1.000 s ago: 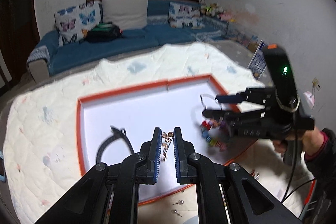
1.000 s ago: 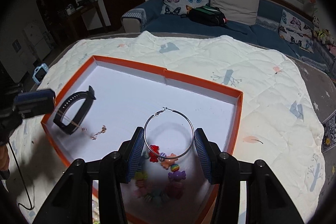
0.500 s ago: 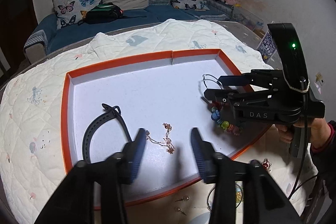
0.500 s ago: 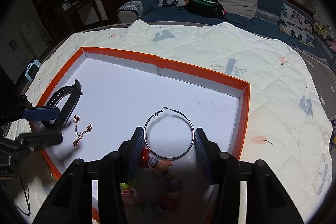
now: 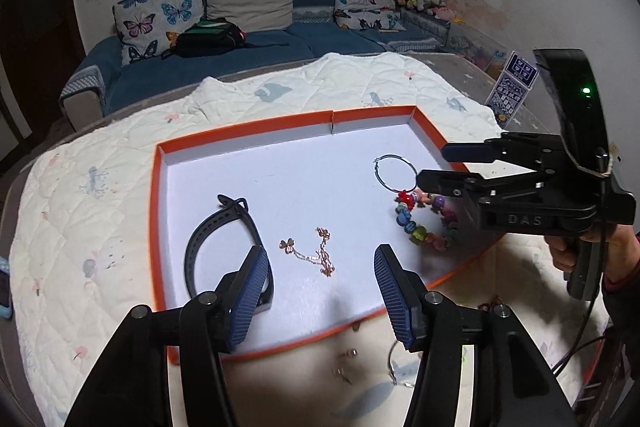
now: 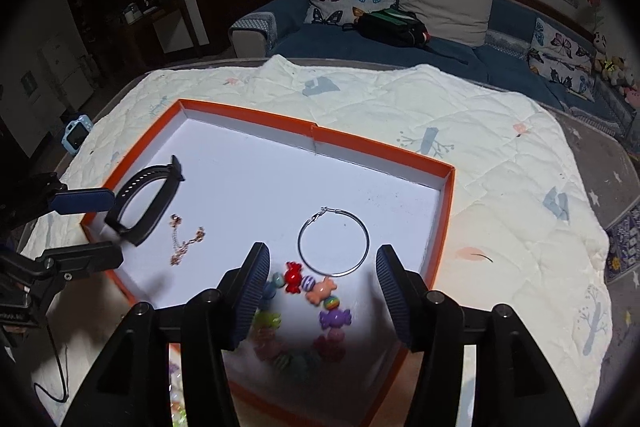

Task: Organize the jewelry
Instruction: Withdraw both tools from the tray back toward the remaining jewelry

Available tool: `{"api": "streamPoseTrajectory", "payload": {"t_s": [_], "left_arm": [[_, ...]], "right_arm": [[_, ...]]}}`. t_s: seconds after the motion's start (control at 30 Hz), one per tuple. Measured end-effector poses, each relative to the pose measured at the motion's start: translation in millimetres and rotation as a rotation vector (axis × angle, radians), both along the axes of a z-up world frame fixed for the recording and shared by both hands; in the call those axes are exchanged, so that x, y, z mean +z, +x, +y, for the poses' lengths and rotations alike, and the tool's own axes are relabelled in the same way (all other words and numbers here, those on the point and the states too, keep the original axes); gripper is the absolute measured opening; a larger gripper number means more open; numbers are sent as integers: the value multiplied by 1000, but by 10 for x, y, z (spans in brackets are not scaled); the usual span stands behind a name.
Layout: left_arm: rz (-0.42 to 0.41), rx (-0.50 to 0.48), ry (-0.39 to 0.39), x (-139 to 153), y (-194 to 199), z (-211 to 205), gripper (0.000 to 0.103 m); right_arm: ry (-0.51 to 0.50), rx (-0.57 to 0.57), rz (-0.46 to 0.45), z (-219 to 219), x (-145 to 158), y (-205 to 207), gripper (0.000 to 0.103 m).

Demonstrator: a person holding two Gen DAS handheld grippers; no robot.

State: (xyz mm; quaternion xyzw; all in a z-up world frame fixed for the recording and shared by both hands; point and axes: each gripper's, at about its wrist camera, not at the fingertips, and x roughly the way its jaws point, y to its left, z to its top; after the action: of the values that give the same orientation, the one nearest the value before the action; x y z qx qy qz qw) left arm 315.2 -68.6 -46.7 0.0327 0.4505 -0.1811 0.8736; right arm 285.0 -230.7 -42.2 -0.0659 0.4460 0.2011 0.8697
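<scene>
both sets of jaws stand wide apart and hold nothing. the left gripper (image 5: 320,287) hangs over the near edge of the orange-rimmed tray (image 5: 248,126), its jaws framing the rose-gold chain necklace (image 5: 310,255), which lies loose and kinked on the white floor of the tray. the left-hand jaw sits just beside, perhaps over, the curled end of the black wristband (image 5: 224,239). the right gripper (image 6: 320,287) hovers over the tray's other near corner, its jaws bracketing the top of the candy-bead bracelet (image 6: 308,311), with the silver hoop earring (image 6: 333,242) just beyond and touching or nearly touching the beads.

four pieces lie in the tray; several small items remain outside it on the quilted surface (image 5: 100,227) by the near rim: two small studs (image 5: 346,363) and part of a thin ring (image 5: 394,367) (too blurred to name surely).

risks from here look plain. a low sweep by the left jaws toward those strays could catch the wristband's end or drag the fine chain into a knot. the right jaws, if they drop or close, could nudge the beads into the hoop and scatter both. the studs are tiny and lie on soft quilting, so a pinch may press them into the fabric or flick them away. the tray sits unanchored on cloth, and a bump on its rim could shift everything inside. the two grippers work close together and could collide.
</scene>
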Motion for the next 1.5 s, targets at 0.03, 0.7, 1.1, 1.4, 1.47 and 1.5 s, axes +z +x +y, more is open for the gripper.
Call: {"api": "streamPoseTrajectory", "payload": {"t_s": [0.03, 0.7, 1.1, 1.4, 1.47, 1.5], "left_arm": [[-5, 0, 2, 28, -46, 2, 60], [-7, -120, 3, 35, -1167, -119, 60], [40, -296, 12, -283, -1102, -424, 60], [60, -380, 47, -484, -859, -461, 66], [64, -395, 50, -528, -806, -461, 66], [66, -404, 49, -542, -791, -465, 66]], "right_arm": [[0, 2, -6, 0, 37, -52, 61], [62, 27, -33, -44, 135, -1110, 61], [83, -3, 3, -193, -50, -1367, 61], [107, -16, 22, -217, -122, -1363, 61], [108, -19, 25, -217, -135, -1355, 61], [110, -23, 28, -221, -144, -1347, 61]]}}
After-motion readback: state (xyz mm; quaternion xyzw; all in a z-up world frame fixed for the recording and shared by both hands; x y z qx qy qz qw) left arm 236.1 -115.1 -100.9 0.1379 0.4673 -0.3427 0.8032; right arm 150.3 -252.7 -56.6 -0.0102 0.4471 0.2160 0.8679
